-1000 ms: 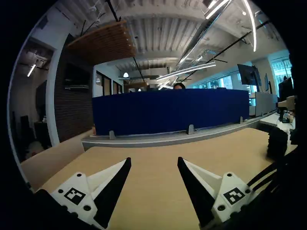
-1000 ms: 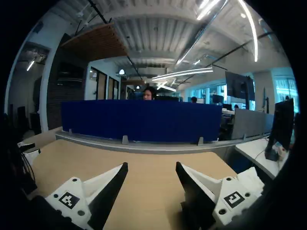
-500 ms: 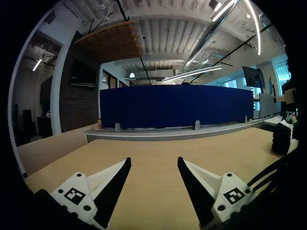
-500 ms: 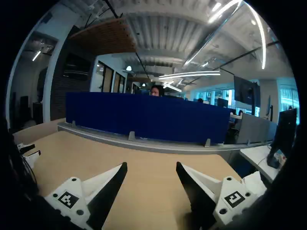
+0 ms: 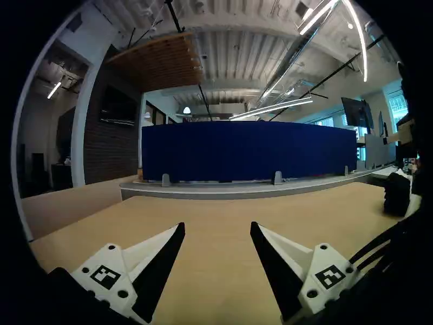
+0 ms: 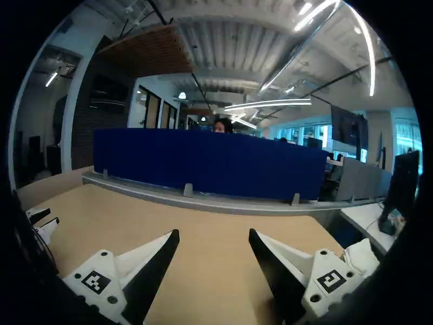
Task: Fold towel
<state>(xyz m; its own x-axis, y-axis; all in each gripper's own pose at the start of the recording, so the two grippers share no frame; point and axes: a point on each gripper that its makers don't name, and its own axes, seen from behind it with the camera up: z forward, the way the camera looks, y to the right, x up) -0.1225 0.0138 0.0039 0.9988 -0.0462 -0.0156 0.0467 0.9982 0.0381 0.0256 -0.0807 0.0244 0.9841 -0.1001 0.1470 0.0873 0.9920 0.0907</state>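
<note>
My left gripper [image 5: 216, 225] is open, its black-and-white fingers [image 5: 157, 260] held low over the light wooden table [image 5: 216, 211] with nothing between them. My right gripper [image 6: 214, 232] is also open over the same table [image 6: 211, 216], holding nothing. In the right gripper view, the other gripper's white fingertips [image 6: 42, 222] poke in at the left edge. In the left gripper view, a black part [image 5: 397, 194] with cables stands at the right edge. A white crumpled thing [image 6: 361, 253] lies at the table's right end; I cannot tell what it is.
A blue divider screen [image 5: 243, 151] on a grey rail [image 5: 227, 188] closes the table's far side. A person's head [image 6: 220, 125] rises behind the divider. Another desk with a monitor [image 6: 401, 187] stands to the right.
Both views sank and levelled a little toward the table. The head behind the divider dropped out of the left gripper view. Both grippers stayed open.
</note>
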